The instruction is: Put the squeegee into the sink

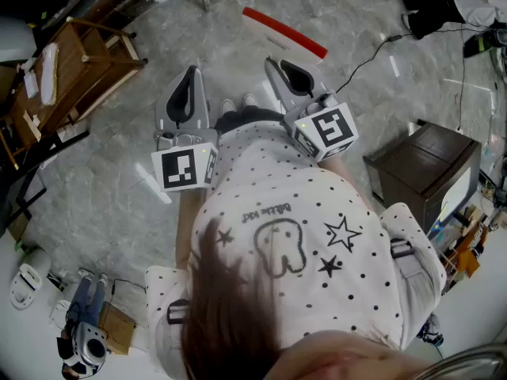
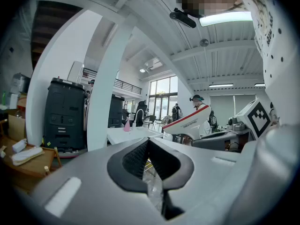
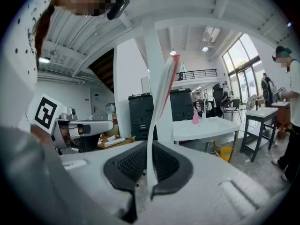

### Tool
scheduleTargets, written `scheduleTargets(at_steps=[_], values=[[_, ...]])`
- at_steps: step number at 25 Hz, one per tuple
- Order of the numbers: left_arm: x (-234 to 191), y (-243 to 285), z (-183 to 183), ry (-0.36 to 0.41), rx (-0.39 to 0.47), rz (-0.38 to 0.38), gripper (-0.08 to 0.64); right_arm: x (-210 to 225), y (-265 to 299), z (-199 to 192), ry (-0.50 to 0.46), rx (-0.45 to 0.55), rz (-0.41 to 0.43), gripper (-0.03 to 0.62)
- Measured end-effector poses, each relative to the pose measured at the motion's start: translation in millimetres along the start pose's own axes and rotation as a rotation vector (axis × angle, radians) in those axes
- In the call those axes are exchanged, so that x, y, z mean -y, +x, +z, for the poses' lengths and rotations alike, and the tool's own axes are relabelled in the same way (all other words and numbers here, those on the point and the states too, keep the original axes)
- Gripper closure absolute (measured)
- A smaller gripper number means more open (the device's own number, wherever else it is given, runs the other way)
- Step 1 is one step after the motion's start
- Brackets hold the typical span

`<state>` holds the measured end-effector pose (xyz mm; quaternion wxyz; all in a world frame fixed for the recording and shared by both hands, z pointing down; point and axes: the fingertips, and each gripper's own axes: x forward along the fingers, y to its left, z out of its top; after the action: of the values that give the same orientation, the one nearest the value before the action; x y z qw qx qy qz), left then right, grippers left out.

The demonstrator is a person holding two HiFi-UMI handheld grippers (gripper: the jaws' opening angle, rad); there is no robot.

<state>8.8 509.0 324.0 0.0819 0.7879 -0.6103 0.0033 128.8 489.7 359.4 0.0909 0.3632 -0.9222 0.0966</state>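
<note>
The squeegee (image 1: 283,32) is white with a red blade and juts out ahead of my right gripper (image 1: 295,74), over the grey floor. In the right gripper view its flat white handle (image 3: 156,108) stands upright between the jaws, which are shut on it, with the red blade (image 3: 174,65) at the top. My left gripper (image 1: 186,93) is beside it on the left, shut with nothing in it; its tips (image 2: 148,142) meet. The white sink (image 3: 207,126) with a faucet and a pink bottle stands far ahead, also visible in the left gripper view as the sink (image 2: 129,134).
A wooden rack (image 1: 81,62) stands at the left and a dark box (image 1: 433,167) at the right, with cables across the floor. Ahead are a white pillar (image 3: 156,78), black cabinets (image 3: 139,116), a yellow bucket (image 3: 225,152) and a person (image 3: 291,102) by a table.
</note>
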Motion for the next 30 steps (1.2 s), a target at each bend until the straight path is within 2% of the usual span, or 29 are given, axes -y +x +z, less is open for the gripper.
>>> scheduleTargets(at_steps=[17,22,30], values=[[13,4,2,0.012,0.012,0.018,0.572,10,-13,-4,0.01,0.003,0.029,0.572],[35,12,-1,0.015,0.026,0.019,0.572,33,-30,-2,0.076,0.051,0.03,0.571],[45,31,-4,-0.005,0.041,0.041,0.572,63,-36,-19,0.106,-0.001,0.027,0.571]])
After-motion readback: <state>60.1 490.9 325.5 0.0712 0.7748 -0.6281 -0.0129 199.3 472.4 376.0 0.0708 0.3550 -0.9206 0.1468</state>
